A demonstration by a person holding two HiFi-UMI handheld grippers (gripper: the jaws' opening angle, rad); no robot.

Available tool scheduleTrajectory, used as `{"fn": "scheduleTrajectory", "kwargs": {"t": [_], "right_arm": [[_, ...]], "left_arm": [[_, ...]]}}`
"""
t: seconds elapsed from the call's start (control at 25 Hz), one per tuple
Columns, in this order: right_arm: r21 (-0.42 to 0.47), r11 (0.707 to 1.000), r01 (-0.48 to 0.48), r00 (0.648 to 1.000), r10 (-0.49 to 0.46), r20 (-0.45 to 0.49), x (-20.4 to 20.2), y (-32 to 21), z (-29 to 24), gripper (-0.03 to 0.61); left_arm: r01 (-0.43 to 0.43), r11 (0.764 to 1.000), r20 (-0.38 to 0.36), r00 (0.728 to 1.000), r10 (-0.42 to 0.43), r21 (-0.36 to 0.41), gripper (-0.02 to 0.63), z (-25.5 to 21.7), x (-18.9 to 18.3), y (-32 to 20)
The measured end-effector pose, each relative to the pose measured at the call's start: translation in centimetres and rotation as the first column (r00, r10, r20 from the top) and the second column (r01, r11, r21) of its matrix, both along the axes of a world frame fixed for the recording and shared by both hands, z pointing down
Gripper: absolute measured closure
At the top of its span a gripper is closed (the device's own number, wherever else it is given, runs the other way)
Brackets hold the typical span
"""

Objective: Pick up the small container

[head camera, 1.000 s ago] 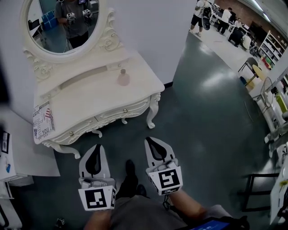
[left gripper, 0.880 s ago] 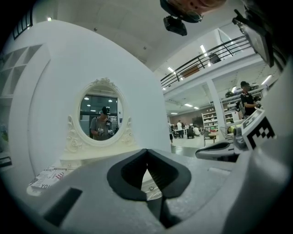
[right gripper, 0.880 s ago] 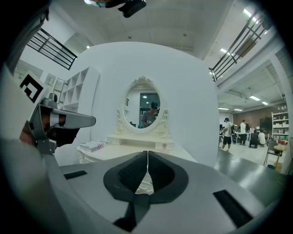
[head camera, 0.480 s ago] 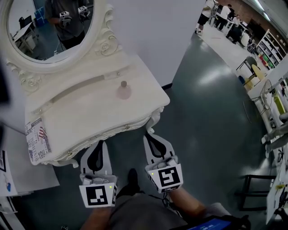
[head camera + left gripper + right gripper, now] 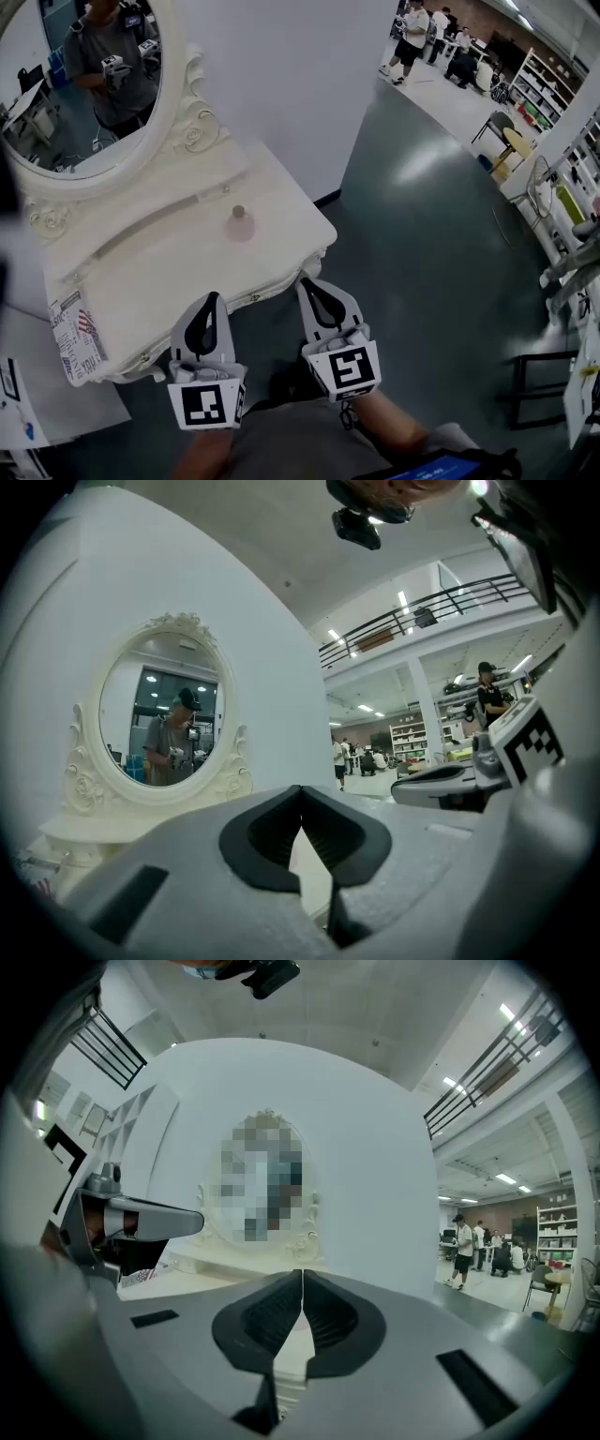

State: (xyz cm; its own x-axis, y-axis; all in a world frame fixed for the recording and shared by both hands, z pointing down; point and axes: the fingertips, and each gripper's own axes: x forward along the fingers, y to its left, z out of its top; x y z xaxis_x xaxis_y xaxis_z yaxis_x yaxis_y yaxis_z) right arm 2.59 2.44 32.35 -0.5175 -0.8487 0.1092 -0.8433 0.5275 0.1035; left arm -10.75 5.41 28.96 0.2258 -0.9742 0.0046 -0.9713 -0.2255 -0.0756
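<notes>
The small container (image 5: pixel 240 225) is a pale pink bottle with a dark cap. It stands upright near the middle of the white dressing table (image 5: pixel 178 281). My left gripper (image 5: pixel 214 298) is shut and empty, its tip at the table's front edge. Beside it, my right gripper (image 5: pixel 305 282) is also shut and empty, near the table's front right corner. Both are well short of the bottle. In the left gripper view the jaws of the left gripper (image 5: pixel 301 790) meet with nothing between them. The right gripper (image 5: pixel 302 1274) shows the same in its own view.
An oval mirror (image 5: pixel 80 84) in a carved white frame rises behind the table against a white wall. A printed paper label (image 5: pixel 77 336) hangs at the table's left end. Dark floor (image 5: pixel 431 262) lies to the right, with chairs, shelves and people far off.
Both grippers have moved forward to the dressing table, from the floor in front of it to its front edge. The bottle has not moved on the tabletop.
</notes>
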Motion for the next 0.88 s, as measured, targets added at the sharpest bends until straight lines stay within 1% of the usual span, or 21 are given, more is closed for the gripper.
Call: {"fn": "scheduleTrajectory", "kwargs": {"t": [0.24,0.44,0.68,0.88], "right_arm": [[-0.012,1.0,-0.005,1.0,0.005,0.012,1.5,-3.4,0.8,0.565],[-0.039,0.999,0.021,0.999,-0.019,0.029,2.4,-7.8,2.1,0.565],[-0.054,0.993,0.102,0.994,-0.1,0.047,2.7,-14.3,2.4,0.565],[-0.047,0.978,0.202,0.978,-0.199,0.06,2.0,-18.2,1.6,0.565]], "left_arm": [[-0.008,1.0,0.007,1.0,0.008,-0.028,0.6,1.1,1.5,-3.3],[0.01,0.998,-0.009,1.0,-0.011,-0.058,0.6,1.9,2.4,-7.8],[0.073,0.995,0.014,0.997,-0.072,-0.072,0.6,1.9,3.6,-13.5],[0.161,0.985,0.027,0.987,-0.159,-0.063,0.6,1.2,3.7,-16.7]]}}
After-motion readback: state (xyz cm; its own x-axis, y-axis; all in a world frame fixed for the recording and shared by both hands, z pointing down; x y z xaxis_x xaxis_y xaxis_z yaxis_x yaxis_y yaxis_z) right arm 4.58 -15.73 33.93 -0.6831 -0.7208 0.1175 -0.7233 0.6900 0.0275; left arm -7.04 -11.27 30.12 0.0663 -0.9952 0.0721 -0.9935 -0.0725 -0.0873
